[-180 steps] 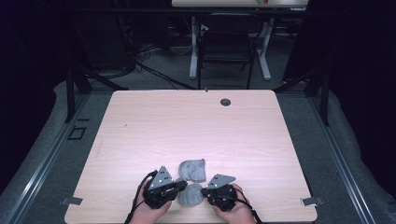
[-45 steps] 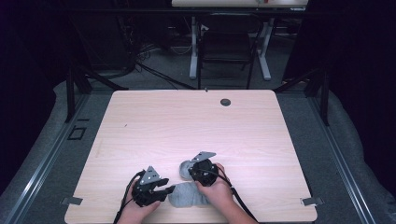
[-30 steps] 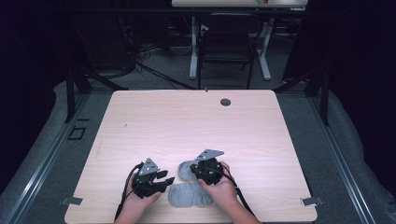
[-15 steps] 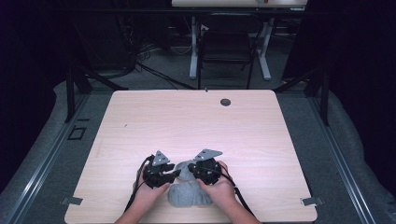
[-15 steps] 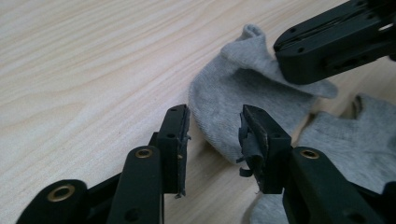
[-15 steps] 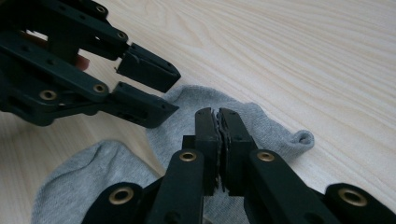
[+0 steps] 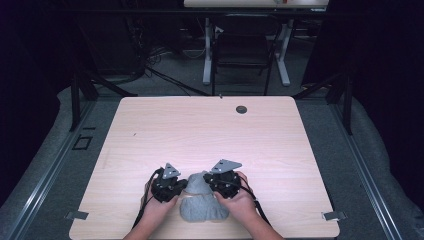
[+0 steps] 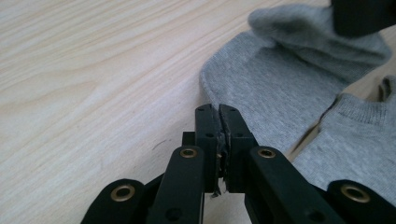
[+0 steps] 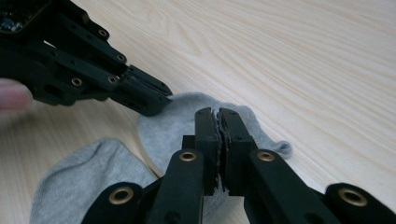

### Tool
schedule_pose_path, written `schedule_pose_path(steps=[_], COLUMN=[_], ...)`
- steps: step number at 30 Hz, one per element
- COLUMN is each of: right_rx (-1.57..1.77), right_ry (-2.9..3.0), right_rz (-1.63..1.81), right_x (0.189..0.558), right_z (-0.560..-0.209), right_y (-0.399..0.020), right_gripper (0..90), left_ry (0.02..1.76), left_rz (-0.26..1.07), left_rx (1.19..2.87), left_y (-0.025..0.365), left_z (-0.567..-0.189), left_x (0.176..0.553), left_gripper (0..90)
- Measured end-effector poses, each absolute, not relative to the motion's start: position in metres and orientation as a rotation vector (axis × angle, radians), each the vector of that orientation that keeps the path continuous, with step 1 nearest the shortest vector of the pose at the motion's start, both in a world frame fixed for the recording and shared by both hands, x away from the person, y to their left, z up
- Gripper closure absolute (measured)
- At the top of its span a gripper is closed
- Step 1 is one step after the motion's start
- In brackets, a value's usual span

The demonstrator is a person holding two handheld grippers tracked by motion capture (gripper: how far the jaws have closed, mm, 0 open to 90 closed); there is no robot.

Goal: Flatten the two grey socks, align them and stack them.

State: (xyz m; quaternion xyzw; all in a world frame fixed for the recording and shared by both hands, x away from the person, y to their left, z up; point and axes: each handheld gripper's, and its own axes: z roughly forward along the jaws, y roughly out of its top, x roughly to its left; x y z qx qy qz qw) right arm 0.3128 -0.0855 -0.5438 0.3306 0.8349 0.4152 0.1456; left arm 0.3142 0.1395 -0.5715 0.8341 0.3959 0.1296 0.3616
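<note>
**A:** At the near edge of the table, the left black two-jaw gripper [image 8: 218,114] has just been closing; its jaws now stand clenched together. What is between them?

**B:** In the left gripper view the tips meet right at the rounded edge of the soft grey knitted sock [image 8: 275,88]. A sliver of fabric may be pinched there, but I cannot tell for sure.

**A:** And the right black two-jaw gripper [image 9: 218,115]?

**B:** Clenched as well, jaws pressed tight, tips down on the same sock [image 9: 187,126] in the right gripper view. A thin strip of grey seems to sit in the seam between the pads, yet whether it truly grips cloth I cannot tell.

**A:** How do the two tools stand to each other?

**B:** Close together, tips turned inward. From above, the left gripper [image 7: 171,186] and right gripper [image 7: 223,181] flank the raised fold of the sock [image 7: 199,185]. A second grey sock with a ribbed cuff [image 7: 204,210] lies flat just in front, toward the person, touching the first.

**A:** Any containers?

**B:** Nothing that holds anything. A small dark round grommet [image 7: 241,109] sits near the far edge.

**A:** Room to move?

**B:** The pale wood-grain tabletop [image 7: 210,135] stretches bare ahead and to both sides. The socks lie near the front edge, between the person's hands [image 7: 239,200].
</note>
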Motion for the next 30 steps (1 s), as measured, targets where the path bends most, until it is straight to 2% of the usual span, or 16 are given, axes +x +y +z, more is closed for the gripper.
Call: schedule_pose_path(steps=[8,15,16,17,18,23,27,30], right_rx=[1.011,1.17,1.214,1.214,1.229,1.245,1.188,1.189], right_ry=[2.361,2.35,2.363,2.363,2.348,2.301,2.303,2.327], right_rz=[1.158,1.128,1.106,1.106,1.115,1.184,1.185,1.139], right_x=[0.315,0.315,0.314,0.314,0.313,0.312,0.315,0.324], right_z=[-0.543,-0.558,-0.563,-0.563,-0.564,-0.554,-0.547,-0.551], right_y=[-0.114,-0.132,-0.135,-0.135,-0.138,-0.142,-0.135,-0.128], right_gripper=[86.6,84.9,80.6,80.6,74.3,74.2,70.6,67.7], left_ry=[1.043,1.039,1.035,1.035,1.038,1.03,1.044,1.043], left_rz=[0.35,0.347,0.346,0.346,0.341,0.333,0.313,0.313], left_rx=[2.121,2.123,2.123,2.123,2.116,2.109,2.083,2.083], left_y=[0.142,0.141,0.142,0.142,0.142,0.143,0.144,0.143], left_z=[-0.572,-0.572,-0.572,-0.572,-0.571,-0.57,-0.569,-0.569], left_x=[0.312,0.311,0.311,0.311,0.31,0.311,0.313,0.316], left_gripper=[87.8,87.7,87.7,87.6,87.4,84.4,75.0,74.9])
